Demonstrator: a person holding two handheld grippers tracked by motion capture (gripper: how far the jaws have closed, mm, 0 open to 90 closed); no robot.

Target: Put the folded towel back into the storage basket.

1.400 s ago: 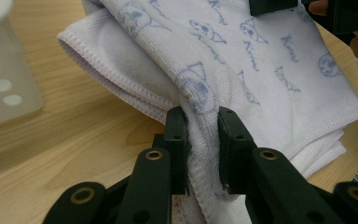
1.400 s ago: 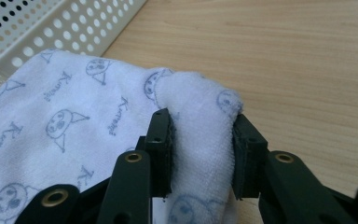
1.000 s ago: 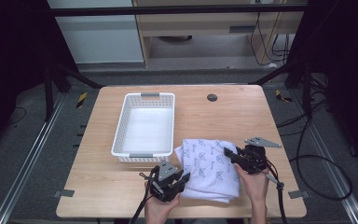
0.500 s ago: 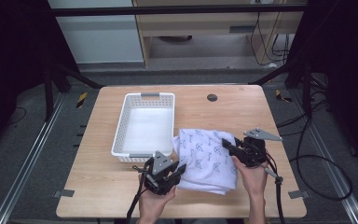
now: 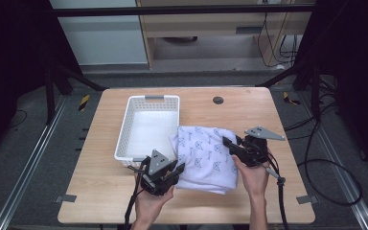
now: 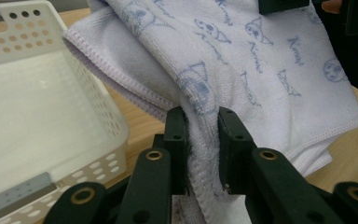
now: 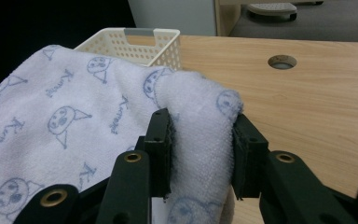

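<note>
A folded white towel (image 5: 206, 155) printed with blue cat faces hangs lifted between both grippers, near the front middle of the wooden table (image 5: 249, 108). My left gripper (image 5: 172, 173) is shut on its near left edge; in the left gripper view the towel (image 6: 242, 60) is pinched between the jaws of the left gripper (image 6: 201, 140). My right gripper (image 5: 230, 143) is shut on the towel's right side; the right gripper (image 7: 200, 140) clamps a thick fold of the towel (image 7: 65, 116). A white perforated basket (image 5: 127, 129) stands just left of the towel, with nothing in it.
The basket (image 6: 37, 116) wall lies close to the left gripper. A round cable hole (image 5: 218, 100) sits in the table's far side, with the hole (image 7: 282, 61) ahead of the right gripper. Cables trail off the near edge. Dark floor and frame rails surround the table.
Both grippers have risen and moved away from me with the towel. The towel has bunched up off the table and now hangs against the basket's right wall.
</note>
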